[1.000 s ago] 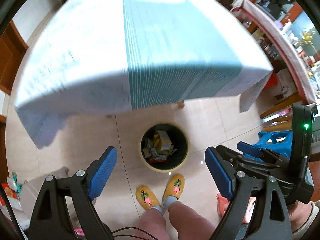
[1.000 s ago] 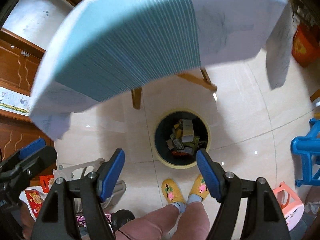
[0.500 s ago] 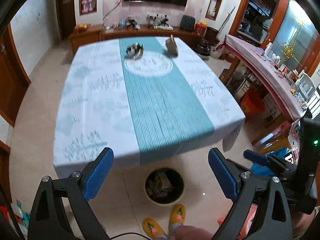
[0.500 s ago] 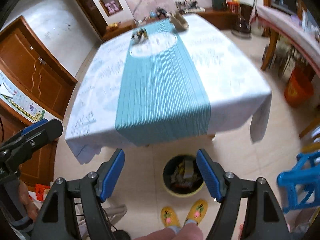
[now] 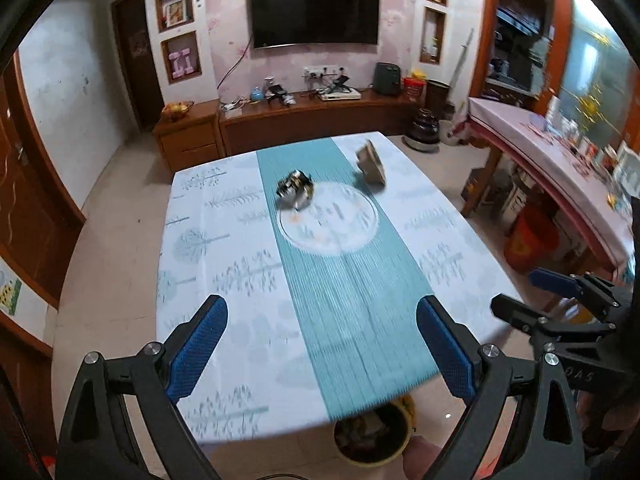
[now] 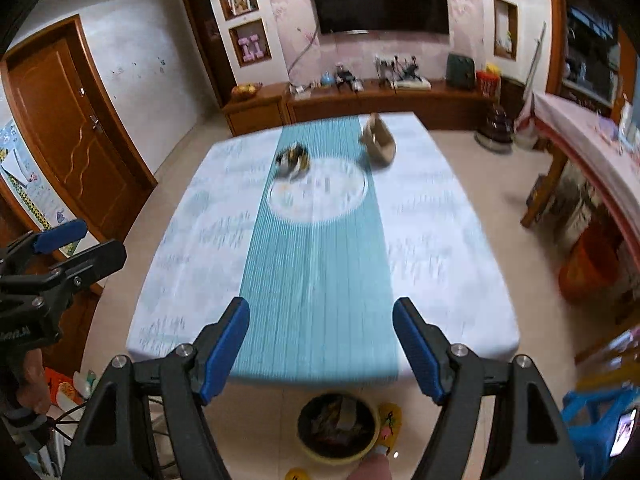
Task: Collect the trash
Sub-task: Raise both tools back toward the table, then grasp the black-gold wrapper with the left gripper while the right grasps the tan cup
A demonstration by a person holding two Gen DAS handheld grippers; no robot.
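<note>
Left wrist view, nearest first: left gripper (image 5: pixel 322 354) spread wide, blue pads (image 5: pixel 196 352) far apart, nothing between them, held above the near edge of the table (image 5: pixel 224 280). Just below that edge, on the tiled floor, a trash bin (image 5: pixel 374 440) with a yellow rim, partly tucked under the cloth, scraps piled inside. Off to the right, the other tool seen side-on at about the same height.

Right wrist view: right gripper (image 6: pixel 320 350) likewise released, pads (image 6: pixel 224 346) well apart and empty, hovering over the near end of the teal runner (image 6: pixel 316 264). Bin (image 6: pixel 338 428) directly beneath, a yellow slipper (image 6: pixel 390 420) touching its right side.

Farther along the runner, beside the far rim of a white round patch (image 5: pixel 328 220), a crumpled dark-and-silver wrapper (image 5: pixel 295 190), blurred in the right view (image 6: pixel 294 160). Near the far right of the table, just off the runner, a beige crushed paper piece (image 5: pixel 370 162), standing tilted. Beyond the table, a low wooden cabinet (image 5: pixel 312 120) and a wall television (image 5: pixel 314 12).
</note>
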